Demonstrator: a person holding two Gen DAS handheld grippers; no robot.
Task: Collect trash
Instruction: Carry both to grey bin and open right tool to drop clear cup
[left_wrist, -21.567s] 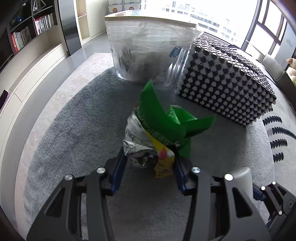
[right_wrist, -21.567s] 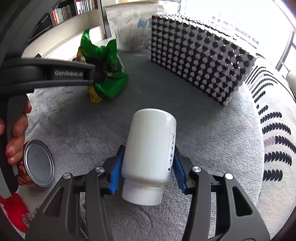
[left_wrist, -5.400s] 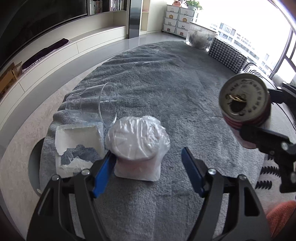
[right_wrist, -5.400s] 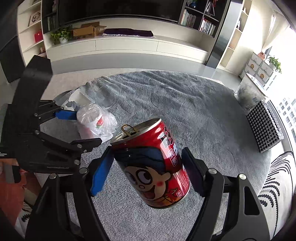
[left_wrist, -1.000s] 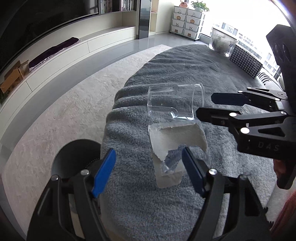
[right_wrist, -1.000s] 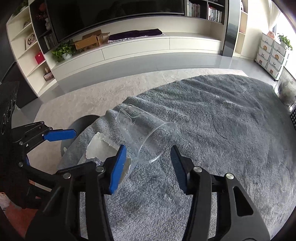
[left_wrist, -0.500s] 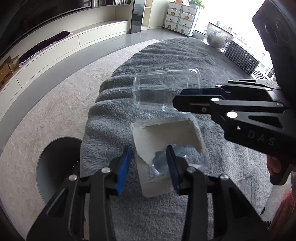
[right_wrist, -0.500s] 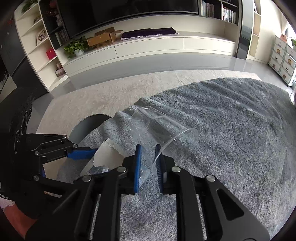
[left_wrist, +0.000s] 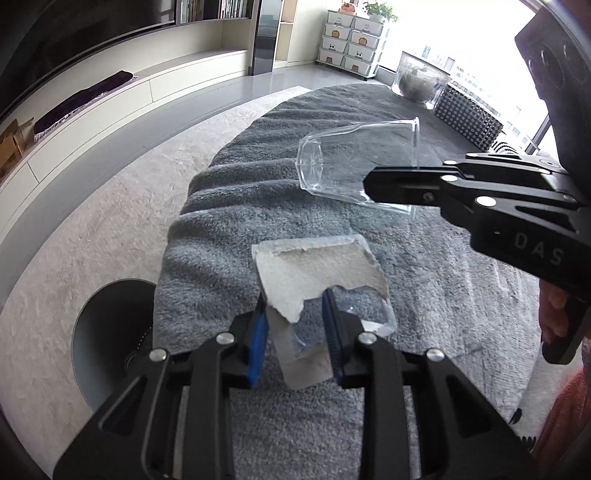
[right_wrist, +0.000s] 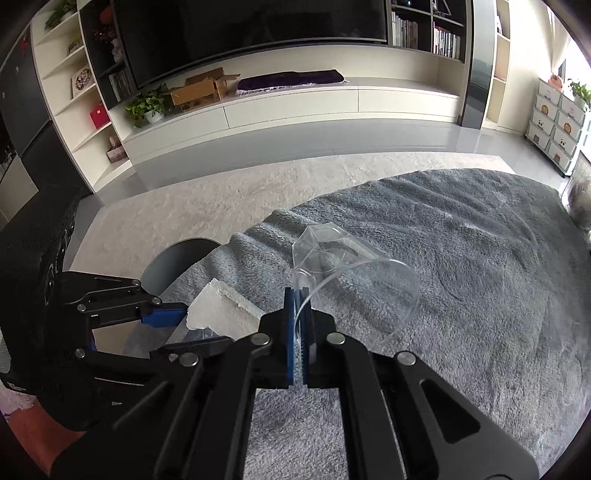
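Observation:
A torn white package (left_wrist: 317, 266) with clear plastic inside lies on the grey fleece blanket (left_wrist: 229, 206). My left gripper (left_wrist: 295, 306) is closing on its near end, blue pads against both sides. A clear plastic cup (left_wrist: 354, 162) hangs on its side just above the blanket. My right gripper (right_wrist: 298, 295) is shut on the cup's (right_wrist: 354, 280) thin rim wall. In the right wrist view the left gripper (right_wrist: 184, 328) sits low at the left, at the package (right_wrist: 221, 306).
A clear bin (left_wrist: 419, 79) with trash and a black-and-white dotted box (left_wrist: 469, 118) stand at the blanket's far end. A round dark grey disc (left_wrist: 107, 332) lies on the pale carpet to the left. A hand (left_wrist: 554, 314) holds the right gripper's handle.
Both grippers went from open to closed. The right one pinched the cup's rim and raised the cup off the blanket. The left one closed in on the torn package.

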